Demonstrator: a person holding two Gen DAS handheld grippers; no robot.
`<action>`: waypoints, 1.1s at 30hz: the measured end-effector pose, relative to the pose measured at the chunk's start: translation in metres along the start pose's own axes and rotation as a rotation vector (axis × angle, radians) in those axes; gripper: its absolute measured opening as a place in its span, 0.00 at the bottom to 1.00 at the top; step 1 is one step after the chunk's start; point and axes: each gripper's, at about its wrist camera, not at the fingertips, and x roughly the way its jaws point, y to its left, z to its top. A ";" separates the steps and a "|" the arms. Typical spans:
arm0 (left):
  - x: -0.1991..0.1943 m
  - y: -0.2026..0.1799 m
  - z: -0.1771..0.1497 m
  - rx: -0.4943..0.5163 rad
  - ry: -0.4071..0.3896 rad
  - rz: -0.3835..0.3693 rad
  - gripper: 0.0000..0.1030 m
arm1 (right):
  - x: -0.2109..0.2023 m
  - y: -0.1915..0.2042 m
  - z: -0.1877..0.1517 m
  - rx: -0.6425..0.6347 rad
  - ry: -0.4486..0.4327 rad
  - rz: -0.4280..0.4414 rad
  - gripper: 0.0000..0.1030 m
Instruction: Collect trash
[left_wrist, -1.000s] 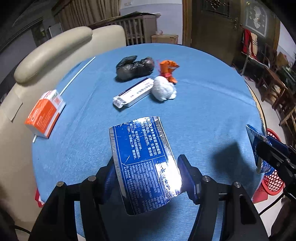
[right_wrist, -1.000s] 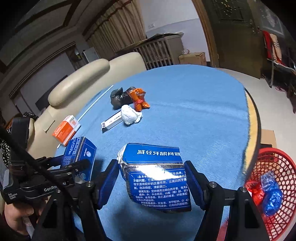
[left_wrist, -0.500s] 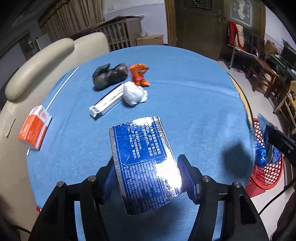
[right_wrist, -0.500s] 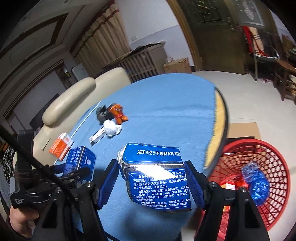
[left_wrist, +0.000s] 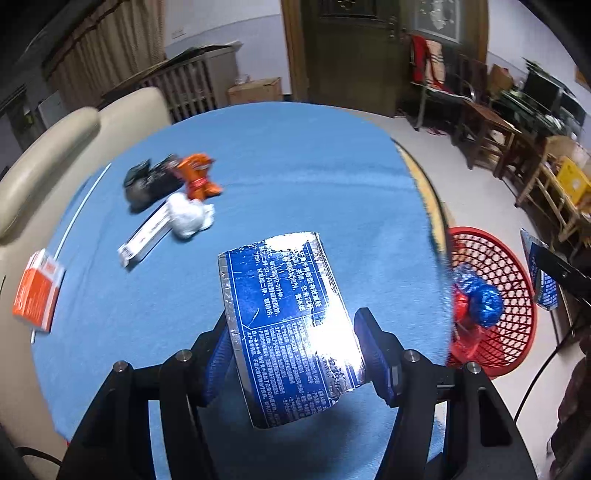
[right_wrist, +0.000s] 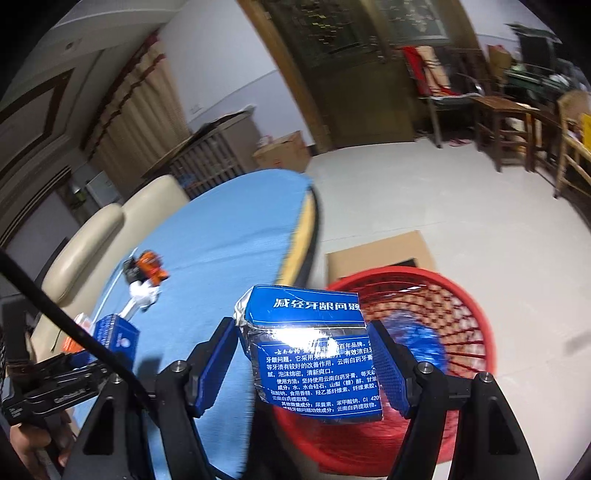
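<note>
Beside the blue table (left_wrist: 295, 166), each claw clamps a blue carton: left claw (left_wrist: 295, 347), right claw (right_wrist: 306, 358).

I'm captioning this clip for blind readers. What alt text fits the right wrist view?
The right gripper holds a torn blue toothpaste box in front of a red mesh basket on the floor. To the left, a round table with a blue cloth holds more litter, and the left gripper holds another blue box.
</note>
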 end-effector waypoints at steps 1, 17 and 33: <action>0.000 -0.005 0.002 0.009 -0.002 -0.009 0.64 | 0.000 -0.005 0.000 0.007 -0.002 -0.009 0.72; 0.000 -0.079 0.021 0.138 -0.020 -0.110 0.64 | 0.014 -0.061 0.002 0.104 0.048 -0.074 0.75; 0.012 -0.121 0.028 0.216 -0.003 -0.152 0.64 | 0.006 -0.096 0.002 0.217 0.037 -0.075 0.81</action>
